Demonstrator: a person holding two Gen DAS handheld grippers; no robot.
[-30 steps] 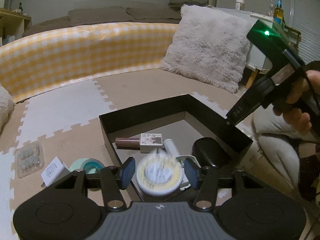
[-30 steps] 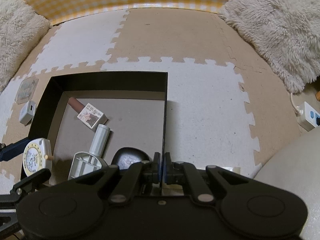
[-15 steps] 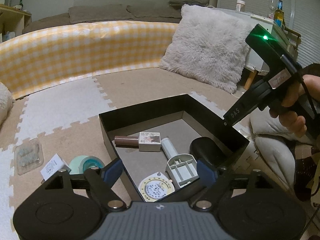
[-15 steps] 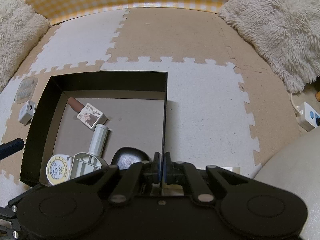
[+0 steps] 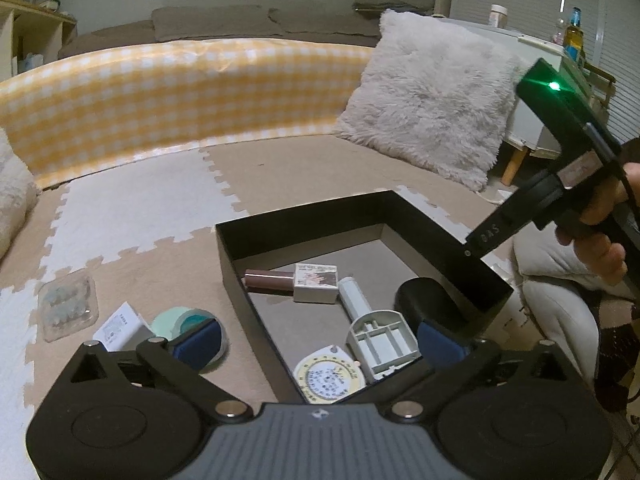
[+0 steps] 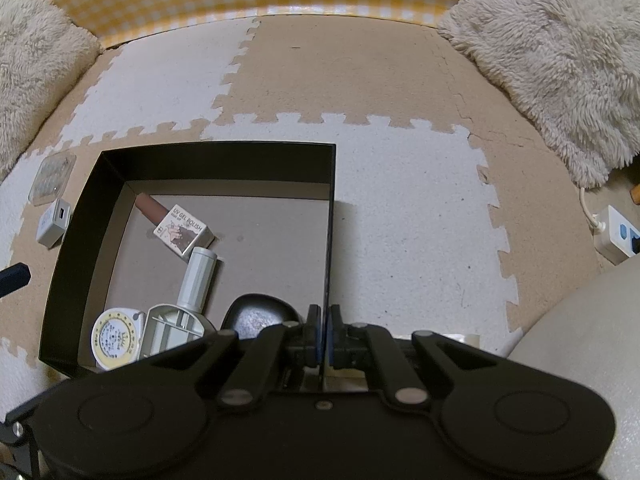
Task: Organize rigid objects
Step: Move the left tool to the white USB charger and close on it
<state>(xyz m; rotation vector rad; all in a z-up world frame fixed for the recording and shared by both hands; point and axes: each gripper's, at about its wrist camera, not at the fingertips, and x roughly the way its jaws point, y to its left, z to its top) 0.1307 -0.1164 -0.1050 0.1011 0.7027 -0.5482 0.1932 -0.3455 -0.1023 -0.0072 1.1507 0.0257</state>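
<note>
- Left of my left gripper [image 5: 318, 338], on the mat outside the box [image 5: 492, 286]: blister pack [image 5: 68, 306], white charger [image 5: 122, 326], tape roll [image 5: 180, 320], the roll touching my left pad.
- My left jaws are opening, nothing between them; the round tape measure [image 5: 330, 378] lies just below, inside the box.
- My right gripper [image 6: 323, 336] is clamped on the box's wall, so the left hand is nearer the loose items.

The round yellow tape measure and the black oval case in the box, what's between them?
A pale grey plastic holder lies between the tape measure and case, in both views.
</note>
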